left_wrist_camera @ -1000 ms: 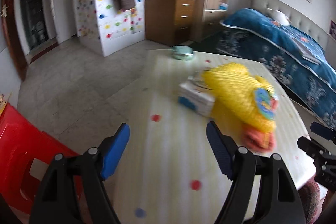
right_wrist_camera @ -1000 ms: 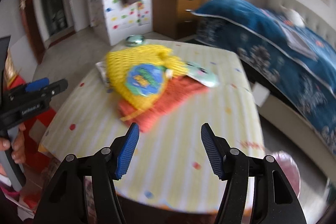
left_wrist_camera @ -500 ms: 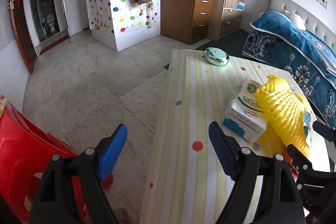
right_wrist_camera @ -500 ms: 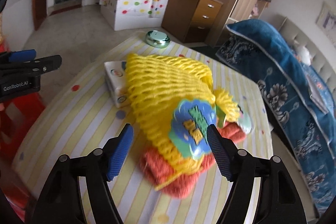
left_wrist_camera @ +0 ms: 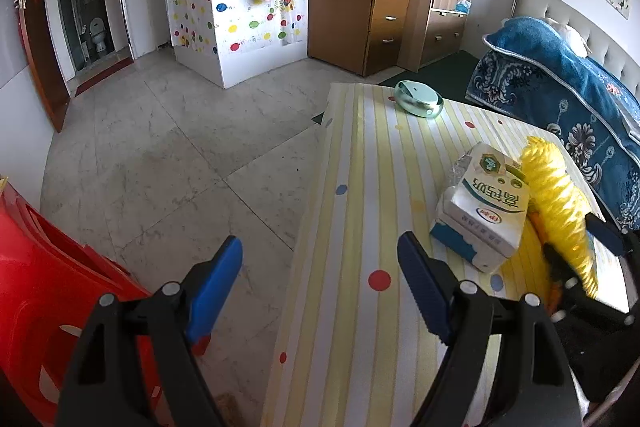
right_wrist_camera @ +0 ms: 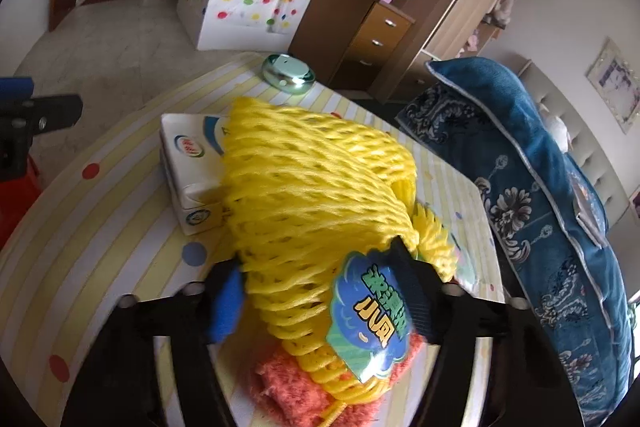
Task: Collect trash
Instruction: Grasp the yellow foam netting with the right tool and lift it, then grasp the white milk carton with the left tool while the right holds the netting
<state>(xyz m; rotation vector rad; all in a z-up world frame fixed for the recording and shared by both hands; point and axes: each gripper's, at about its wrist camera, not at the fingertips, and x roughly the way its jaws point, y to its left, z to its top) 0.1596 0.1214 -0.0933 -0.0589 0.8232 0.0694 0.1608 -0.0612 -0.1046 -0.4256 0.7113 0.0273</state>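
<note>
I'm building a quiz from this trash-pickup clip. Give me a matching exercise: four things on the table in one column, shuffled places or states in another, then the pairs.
Things:
1. yellow net bag
2. milk carton
3. round tin
4. orange cloth

Places:
A. alone near the table's far end
B. under the net
C. between the closing right jaws
D. lying flat beside the net

Pairs: 1-C, 2-D, 3-A, 4-B

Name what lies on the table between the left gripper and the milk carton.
Nothing: in the left wrist view only bare striped, dotted tablecloth separates the open left gripper from the milk carton.
</note>
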